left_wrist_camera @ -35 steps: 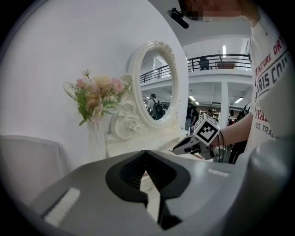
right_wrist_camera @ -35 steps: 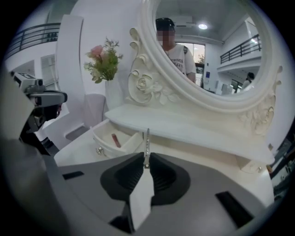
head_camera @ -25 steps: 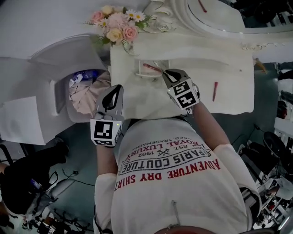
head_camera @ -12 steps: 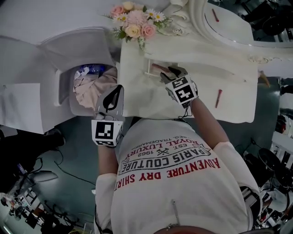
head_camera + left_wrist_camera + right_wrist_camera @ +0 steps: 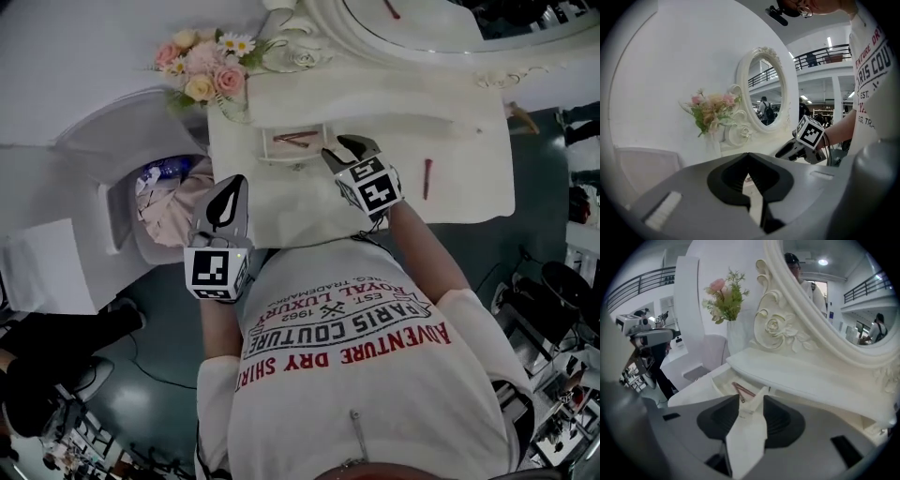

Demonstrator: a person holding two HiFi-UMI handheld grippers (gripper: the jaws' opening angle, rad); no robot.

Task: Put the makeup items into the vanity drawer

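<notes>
The vanity's small drawer (image 5: 268, 152) stands pulled out, with thin reddish makeup pencils (image 5: 292, 139) lying in it. My right gripper (image 5: 339, 148) hovers just right of the drawer. Its jaws have just been opening and now stand open with nothing between them. In the right gripper view the pencils (image 5: 742, 390) lie beyond my right gripper (image 5: 751, 398), inside the drawer (image 5: 718, 379). Another red pencil (image 5: 427, 178) rests on the vanity top (image 5: 469, 159) to the right. My left gripper (image 5: 238, 182) is shut and empty at the vanity's front left edge. The left gripper (image 5: 749, 155) looks towards the right gripper (image 5: 786, 151).
A vase of pink and yellow flowers (image 5: 200, 73) stands at the vanity's back left corner, and an ornate oval mirror (image 5: 422, 23) rises behind. A white chair with a pile of cloth (image 5: 176, 202) stands left of the vanity. The person's body fills the near side.
The right gripper's jaws have opened and it has drawn back a little from the drawer, where reddish pencils now lie free. The left gripper has barely shifted. The head camera has swung.
</notes>
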